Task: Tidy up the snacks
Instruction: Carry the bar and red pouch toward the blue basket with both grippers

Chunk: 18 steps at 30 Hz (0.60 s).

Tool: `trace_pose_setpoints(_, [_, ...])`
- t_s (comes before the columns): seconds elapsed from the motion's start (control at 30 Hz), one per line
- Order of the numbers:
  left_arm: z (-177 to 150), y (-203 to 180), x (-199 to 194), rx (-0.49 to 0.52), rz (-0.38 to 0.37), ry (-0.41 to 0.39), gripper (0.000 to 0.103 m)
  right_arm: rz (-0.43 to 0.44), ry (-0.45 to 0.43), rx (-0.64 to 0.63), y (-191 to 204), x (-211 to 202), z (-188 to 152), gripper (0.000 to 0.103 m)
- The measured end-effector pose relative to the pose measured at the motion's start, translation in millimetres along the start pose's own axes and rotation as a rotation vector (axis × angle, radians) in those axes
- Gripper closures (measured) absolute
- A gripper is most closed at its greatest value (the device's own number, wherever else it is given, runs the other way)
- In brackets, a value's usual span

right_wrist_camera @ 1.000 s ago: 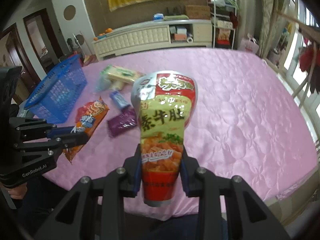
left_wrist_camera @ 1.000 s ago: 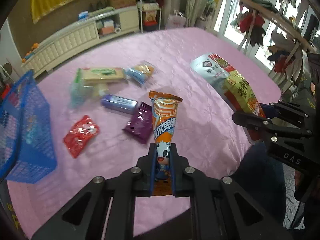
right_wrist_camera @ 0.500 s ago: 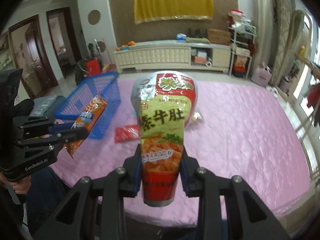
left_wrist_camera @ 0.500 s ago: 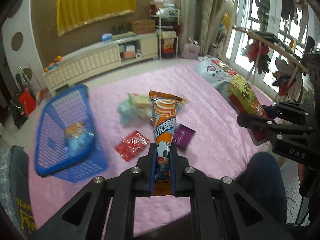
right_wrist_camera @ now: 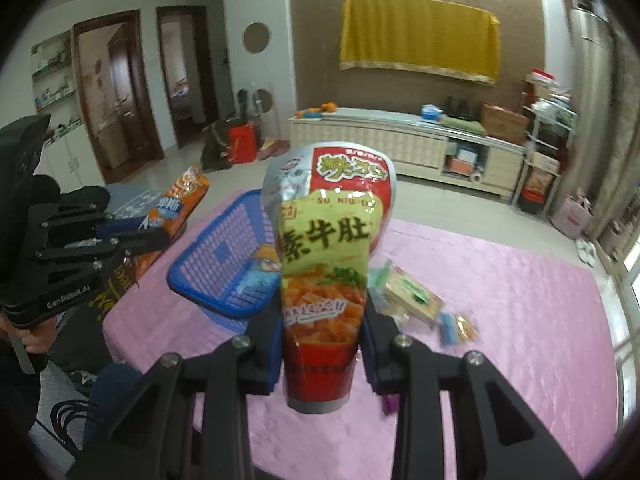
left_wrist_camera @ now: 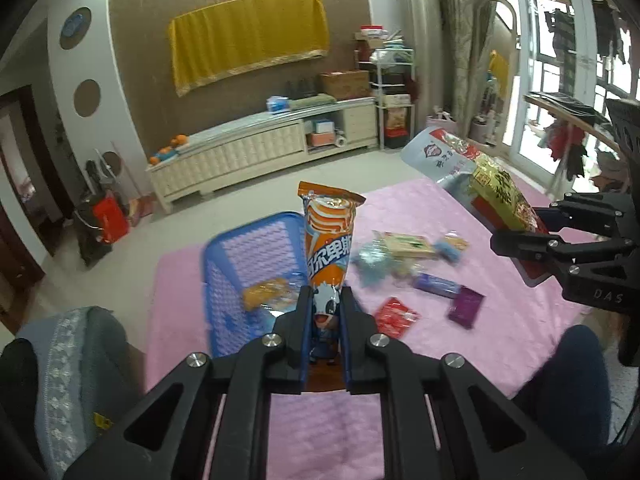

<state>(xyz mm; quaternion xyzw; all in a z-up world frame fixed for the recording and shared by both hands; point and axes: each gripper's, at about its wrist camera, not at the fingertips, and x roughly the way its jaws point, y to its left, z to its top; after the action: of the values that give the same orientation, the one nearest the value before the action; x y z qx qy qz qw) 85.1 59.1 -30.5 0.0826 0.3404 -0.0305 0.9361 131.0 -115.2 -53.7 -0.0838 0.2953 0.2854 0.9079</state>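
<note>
Snacks sit in both your tools and on the pink quilted tablecloth [left_wrist_camera: 500,352]. At the left lies the blue plastic mesh basket [left_wrist_camera: 224,280], with an orange packet [left_wrist_camera: 266,292] inside. Your left gripper [left_wrist_camera: 325,312] is clamped on the tall orange-and-white snack bag [left_wrist_camera: 329,248]. Right of it, loose small packets [left_wrist_camera: 404,246] lie scattered. Your right gripper [right_wrist_camera: 322,328] pinches the red-and-green foil pouch [right_wrist_camera: 328,240], held above the cloth.

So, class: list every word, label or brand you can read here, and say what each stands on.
"素牛肚" and "SU NIU DU": large red and yellow-green packet in the right gripper.
"GenRobot.AI": left gripper.
"DAS": right gripper.
Orange packet: characters cut off, unreadable.
Table snacks: blurred.
</note>
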Motion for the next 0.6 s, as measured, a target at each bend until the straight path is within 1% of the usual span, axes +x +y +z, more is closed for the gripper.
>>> trace_pose_setpoints(0.1, [4,17,5,-0.018,0.025,0.003,0.092,0.052,0.017,-0.030,12,16,18,0.066])
trace_pose_setpoints(0.17, [7,29,9,-0.033,0.039,0.003,0.092,0.068,0.024,-0.057,21,26,28,0.066])
trace_pose_setpoints(0.3, [11,40,17,-0.048,0.053,0.015,0.092,0.090,0.046,-0.103,36,48,47,0.066])
trace_pose_setpoints(0.43, [17,48,35,-0.057,0.058,0.037,0.092,0.087,0.076,-0.148,47,73,63,0.066])
trace_pose_setpoints(0.6, [20,62,66,-0.072,0.046,0.072,0.092,0.080,0.134,-0.179,52,106,65,0.066])
